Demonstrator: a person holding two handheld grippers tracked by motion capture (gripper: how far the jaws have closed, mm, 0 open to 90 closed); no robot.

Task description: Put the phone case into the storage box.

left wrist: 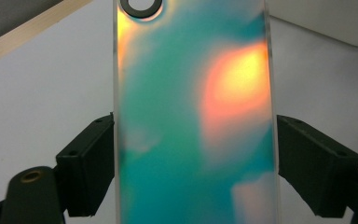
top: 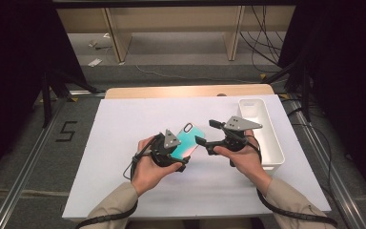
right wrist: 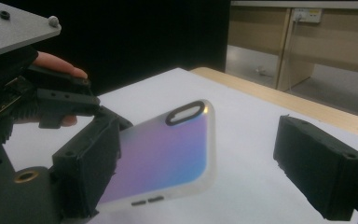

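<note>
Near the middle of the high view, the left gripper [top: 180,153] has the iridescent phone case [top: 187,141] clamped across its width, a jaw pressed on each long edge, holding it off the white table [top: 124,143]. The right gripper [top: 206,135] sits just right of it with jaws spread, gripping nothing. I'd say the pick-up is done; a handover or a drop into the white bin [top: 267,138] at right remains.
</note>
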